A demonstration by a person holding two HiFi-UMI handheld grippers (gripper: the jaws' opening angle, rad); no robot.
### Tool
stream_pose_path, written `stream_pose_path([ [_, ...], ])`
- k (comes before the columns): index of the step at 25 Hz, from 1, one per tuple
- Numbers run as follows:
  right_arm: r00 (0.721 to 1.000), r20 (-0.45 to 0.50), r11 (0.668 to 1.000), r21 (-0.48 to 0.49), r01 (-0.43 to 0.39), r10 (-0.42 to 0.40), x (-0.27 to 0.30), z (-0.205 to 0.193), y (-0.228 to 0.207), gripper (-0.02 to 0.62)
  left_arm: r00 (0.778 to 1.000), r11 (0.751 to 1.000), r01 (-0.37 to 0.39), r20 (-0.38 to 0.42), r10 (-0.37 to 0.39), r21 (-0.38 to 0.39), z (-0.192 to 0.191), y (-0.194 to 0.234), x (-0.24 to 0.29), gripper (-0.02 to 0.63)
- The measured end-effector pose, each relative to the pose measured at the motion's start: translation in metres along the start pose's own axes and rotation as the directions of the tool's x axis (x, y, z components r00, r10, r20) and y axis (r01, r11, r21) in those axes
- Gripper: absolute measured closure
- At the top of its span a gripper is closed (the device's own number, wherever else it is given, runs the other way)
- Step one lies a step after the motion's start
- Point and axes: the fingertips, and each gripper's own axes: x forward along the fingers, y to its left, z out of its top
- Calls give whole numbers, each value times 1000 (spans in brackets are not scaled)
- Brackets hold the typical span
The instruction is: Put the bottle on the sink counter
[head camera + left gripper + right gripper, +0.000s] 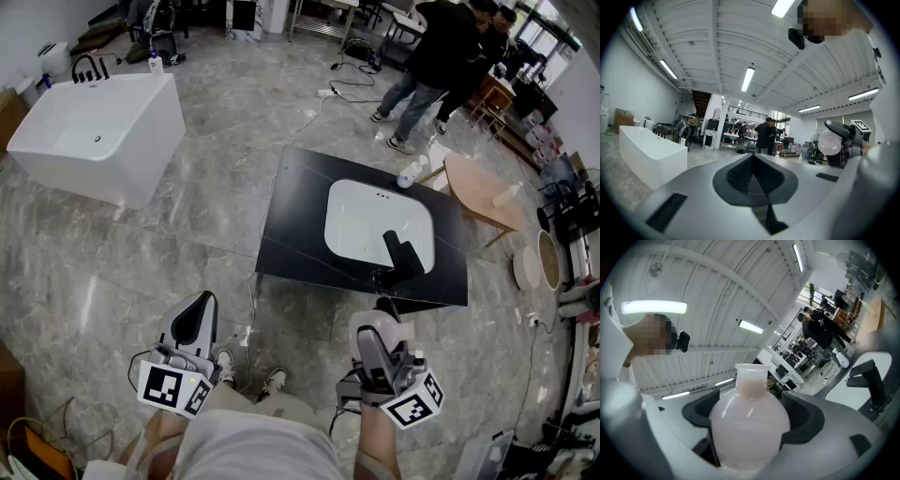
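Note:
A round, pale pink bottle (750,427) with a short neck stands upright between the jaws of my right gripper (751,405), which is shut on it. In the head view that gripper (382,328) hangs just short of the near edge of the black sink counter (291,225). The counter has a white basin (361,220) and a black faucet (401,255). My left gripper (199,307) is held low at the left over the floor, jaws shut and empty (752,158). The left gripper view also shows the bottle (830,143) in the right gripper.
Another small white bottle (410,174) lies at the counter's far right corner. A white bathtub (94,131) stands far left. A round wooden table (483,192) is right of the counter. Two people (441,52) stand behind it. Cables (323,98) run over the marble floor.

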Motion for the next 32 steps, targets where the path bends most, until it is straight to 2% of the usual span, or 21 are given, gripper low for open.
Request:
stream_pose_path([
  [4,999,-49,995,-97,-11,6,-16,4,10,186,999,999,-27,26,28,-44,1,-16,-18,592],
  [8,997,-68,993,-113,-31,24,-28,6,15,186,998,982,-28,55,38,-186,2,-27,-36,592],
  [12,996,-87,992,-121,-46,35,-34,3,26,186,996,967,-43,67,62,-250,5,-28,-53,592],
  [23,994,-105,990,-132,-53,39,-33,-3,29,186,994,971,-71,63,87,-227,6,-26,-61,592],
  [32,989,-138,988,-136,-79,60,-25,-6,4,186,992,972,-98,61,113,-214,-5,-33,-40,592],
])
